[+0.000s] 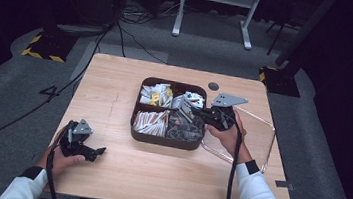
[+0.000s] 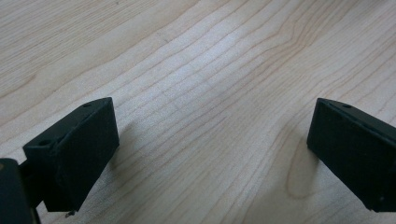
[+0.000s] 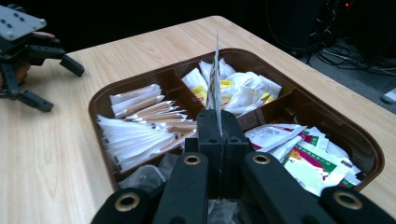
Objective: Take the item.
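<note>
Over tray (image 3: 140, 91), clamped packet (image 3: 215, 74) edge-on, long axis vertical.

tray (image 3: 369, 154): brown | packets (image 3: 135, 135): white | table (image 1: 115, 87): pale wood grain | jaws: black

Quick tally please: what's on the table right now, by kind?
Brown divided tray: 1
Clear lid: 1
Tray compartments holding packets: 4
Packet pinched in right gripper: 1
Grippers, with the left gripper: 2
Total: 9
</note>
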{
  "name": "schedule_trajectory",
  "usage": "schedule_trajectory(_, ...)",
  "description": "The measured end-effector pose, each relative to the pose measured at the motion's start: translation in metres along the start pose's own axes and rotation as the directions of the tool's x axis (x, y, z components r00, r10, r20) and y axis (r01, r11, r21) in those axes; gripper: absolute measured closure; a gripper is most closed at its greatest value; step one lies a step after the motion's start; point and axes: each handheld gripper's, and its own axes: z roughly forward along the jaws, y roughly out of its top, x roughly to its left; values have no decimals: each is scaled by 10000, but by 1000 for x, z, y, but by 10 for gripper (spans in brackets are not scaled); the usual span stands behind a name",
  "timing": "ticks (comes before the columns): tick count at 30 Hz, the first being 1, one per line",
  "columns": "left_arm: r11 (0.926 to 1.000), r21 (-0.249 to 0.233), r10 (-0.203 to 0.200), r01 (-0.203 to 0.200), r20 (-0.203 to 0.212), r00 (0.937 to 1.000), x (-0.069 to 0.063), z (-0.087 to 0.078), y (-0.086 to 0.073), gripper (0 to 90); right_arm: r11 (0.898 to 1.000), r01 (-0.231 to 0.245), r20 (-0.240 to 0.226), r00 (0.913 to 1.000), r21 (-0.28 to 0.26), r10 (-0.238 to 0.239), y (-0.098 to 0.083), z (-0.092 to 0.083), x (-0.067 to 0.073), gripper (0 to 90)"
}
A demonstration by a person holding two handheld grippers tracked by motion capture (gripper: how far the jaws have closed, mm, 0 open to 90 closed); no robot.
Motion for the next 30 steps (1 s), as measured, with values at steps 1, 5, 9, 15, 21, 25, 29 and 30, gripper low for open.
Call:
schedule_trajectory(1, 10000, 6, 24, -24, -13, 10000, 0, 0, 0, 24, 10000, 28, -47, 10000, 1, -28, -1, -2, 1, 900)
schedule_trajectory(5, 10000, 3, 20, -20, -13, 10000, 0, 0, 0, 24, 9999, 72, -212, 9997, -75, -73, -4, -9, 6, 900)
schedule_trajectory(9, 10000, 5, 34, -34, -10, 10000, 0, 0, 0, 24, 9998, 212, -324, 9992, -59, -214, -7, -15, 13, 900)
schedule_trajectory(15, 10000, 7, 6, -6, 0, 10000, 0, 0, 0, 24, 9996, 276, -560, 9980, -102, -281, -10, -23, 22, 900)
schedule_trajectory(21, 10000, 14, 60, -60, -10, 10000, 0, 0, 0, 24, 9990, 421, -879, 9953, 154, -406, -19, -22, 33, 900)
schedule_trajectory(25, 10000, 11, 58, -58, 0, 10000, 0, 0, 0, 24, 9979, 605, -1054, 9928, 252, -575, -22, -22, 40, 900)
schedule_trajectory(29, 10000, 13, 52, -52, 3, 10000, 0, 0, 0, 24, 9974, 643, -1356, 9890, 335, -592, -25, -21, 45, 900)
schedule_trajectory(30, 10000, 10, 56, -56, -3, 10000, 0, 0, 0, 24, 9962, 747, -1493, 9865, 440, -674, -28, -19, 49, 900)
